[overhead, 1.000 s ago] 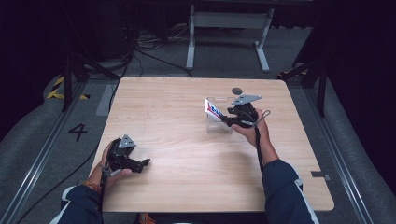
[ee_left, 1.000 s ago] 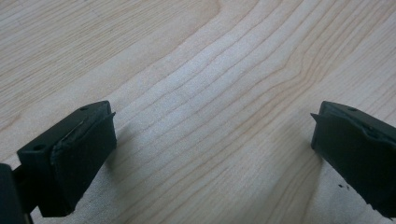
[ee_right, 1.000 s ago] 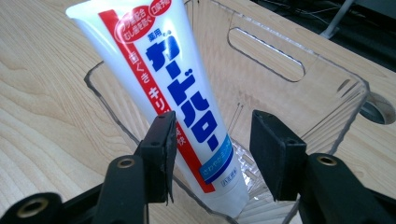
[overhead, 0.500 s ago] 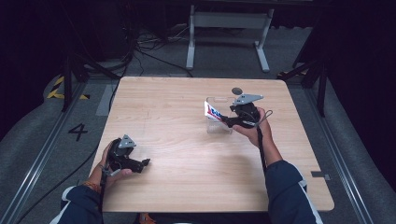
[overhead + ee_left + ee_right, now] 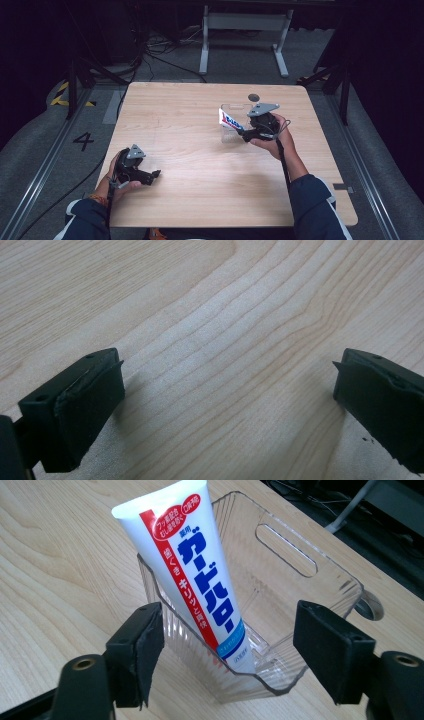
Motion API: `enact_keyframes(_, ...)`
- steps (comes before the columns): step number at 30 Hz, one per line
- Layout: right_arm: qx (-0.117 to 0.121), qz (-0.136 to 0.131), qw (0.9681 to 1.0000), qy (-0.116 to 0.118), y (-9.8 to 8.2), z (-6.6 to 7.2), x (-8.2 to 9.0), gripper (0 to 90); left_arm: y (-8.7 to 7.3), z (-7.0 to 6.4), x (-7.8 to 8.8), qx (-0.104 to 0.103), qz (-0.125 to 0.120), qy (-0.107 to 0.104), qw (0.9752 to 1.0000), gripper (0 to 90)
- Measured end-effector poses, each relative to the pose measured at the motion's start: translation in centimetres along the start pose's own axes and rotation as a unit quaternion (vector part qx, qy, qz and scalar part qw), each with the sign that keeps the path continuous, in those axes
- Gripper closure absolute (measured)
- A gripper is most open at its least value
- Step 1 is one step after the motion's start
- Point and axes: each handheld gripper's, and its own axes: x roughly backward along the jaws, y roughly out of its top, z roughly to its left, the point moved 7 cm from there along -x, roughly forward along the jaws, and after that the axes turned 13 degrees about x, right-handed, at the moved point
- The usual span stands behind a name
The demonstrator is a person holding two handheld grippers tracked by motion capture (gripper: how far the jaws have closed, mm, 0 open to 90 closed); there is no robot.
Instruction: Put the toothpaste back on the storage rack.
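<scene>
A white toothpaste tube (image 5: 200, 575) with red and blue lettering leans inside a clear plastic bin (image 5: 300, 565), cap end down and flat end sticking up over the near-left wall. My right gripper (image 5: 232, 645) is open, its jaws standing on either side of the bin's near end without touching the tube. In the high view the tube (image 5: 230, 120) and bin (image 5: 232, 136) sit right of the table's centre, with the right gripper (image 5: 245, 132) just to their right. My left gripper (image 5: 152, 175) rests low at the front left, open (image 5: 227, 385) over bare wood.
A dark round hole (image 5: 253, 96) lies in the wooden table (image 5: 190, 115) just behind the bin. Beyond the far edge stand a metal frame (image 5: 240, 22) and loose cables on the floor.
</scene>
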Motion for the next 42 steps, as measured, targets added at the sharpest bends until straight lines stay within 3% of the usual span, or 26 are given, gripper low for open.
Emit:
enact_keyframes(18, 0.032, 0.016, 0.9994, -0.005, -1.1, 0.9, 2.5, 27.2, 0.0, 0.0, 0.0, 0.000, 0.000, -0.001, 1.0000, 0.4)
enact_keyframes(42, 0.046, 0.013, 0.9986, -0.022, -4.1, 1.4, 5.5, 26.9, 0.0, 0.0, 0.0, 0.000, 0.000, -0.001, 1.0000, 0.4)
